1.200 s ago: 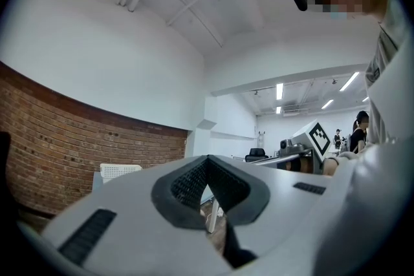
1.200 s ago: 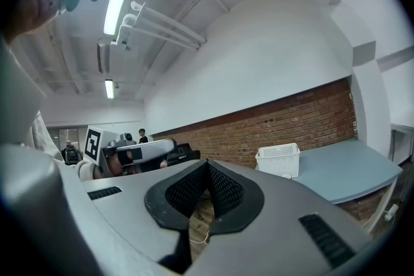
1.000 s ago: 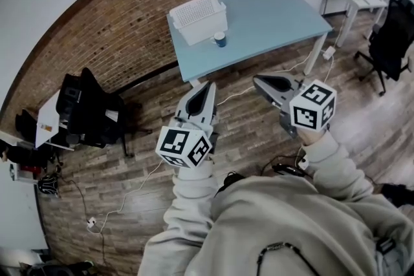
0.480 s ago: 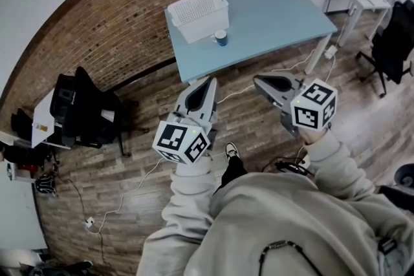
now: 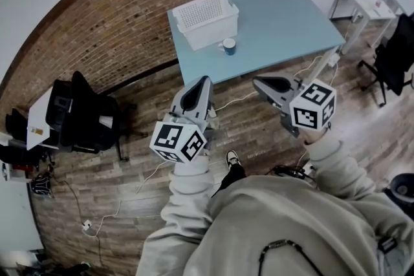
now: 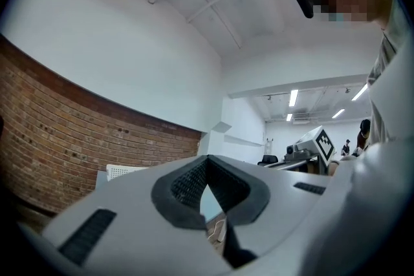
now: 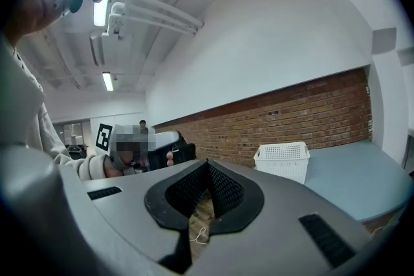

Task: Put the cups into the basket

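1. A loose, pale grey-beige sweatshirt (image 5: 284, 216) covers the torso; its sleeves end in ribbed cuffs.
2. A dark trouser leg (image 5: 231, 172) meets a light shoe (image 5: 231, 156).
3. The left gripper (image 5: 206, 81) and right gripper (image 5: 257, 81) are grey wedge-shaped shells with black ribbed pads (image 6: 187, 185).
4. The left cube (image 5: 178, 141) and right cube (image 5: 313, 106) are white with black square markers.

The left claw (image 6: 207, 161) is closed and empty, brick wall (image 6: 65, 139) beyond.

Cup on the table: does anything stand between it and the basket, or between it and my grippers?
Nothing visible does. The small blue cup stands alone on the light blue table, close beside the white perforated plastic basket. Open wooden floor lies between it and the left gripper and right gripper.
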